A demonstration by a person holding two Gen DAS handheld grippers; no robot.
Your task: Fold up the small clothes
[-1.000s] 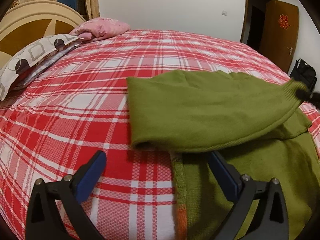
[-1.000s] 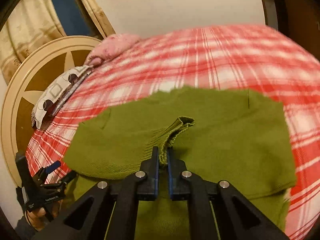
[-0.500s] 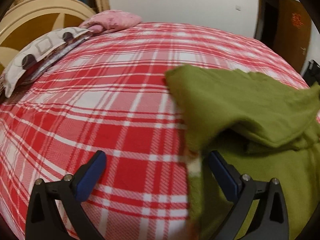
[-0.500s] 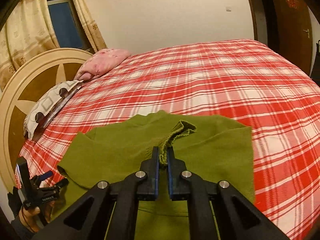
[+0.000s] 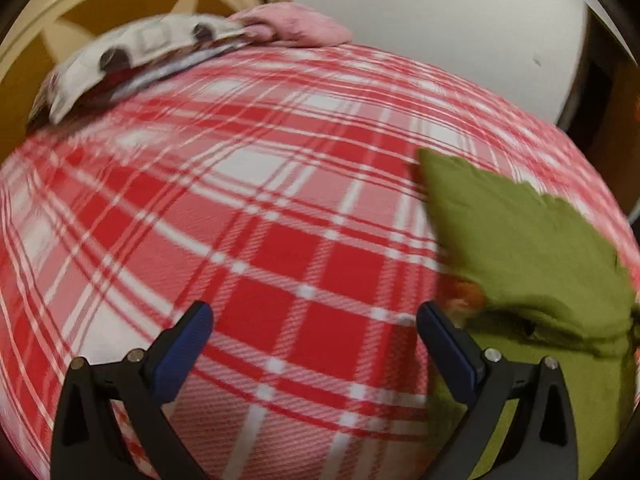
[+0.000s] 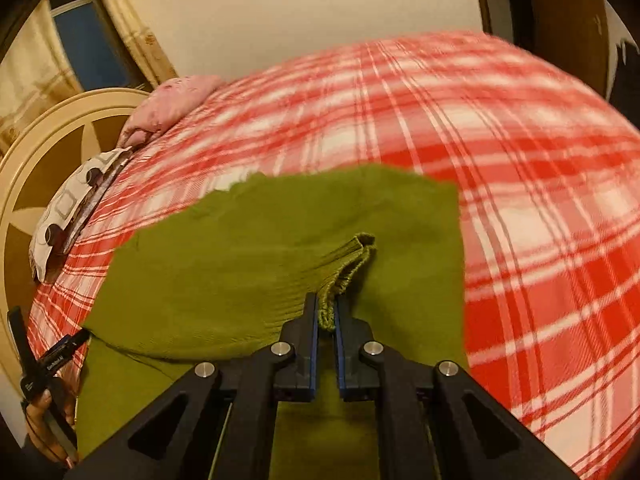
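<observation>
- You are working over a bed spread with a red-and-white plaid cover (image 5: 280,248), a round cream and brown headboard (image 6: 36,168) behind it and a pale wall (image 6: 320,12) beyond.
- A pink crumpled pillow (image 5: 296,28) and a grey circle-patterned pillow (image 5: 132,52) lie at the head end.
- The olive-green knit sweater (image 6: 248,256) lies flat on the cover, a folded layer on top.
- Your right gripper (image 6: 327,312) has its jaws pressed together on the sweater's ribbed cuff (image 6: 352,268).
- Your left gripper (image 5: 314,324) has its jaws spread wide over bare plaid, just beside the sweater's edge.
- Only the right view shows your hand (image 6: 48,424) and the curtained window (image 6: 80,44); only the left view shows an orange patch (image 5: 466,294) at the sweater's edge.
</observation>
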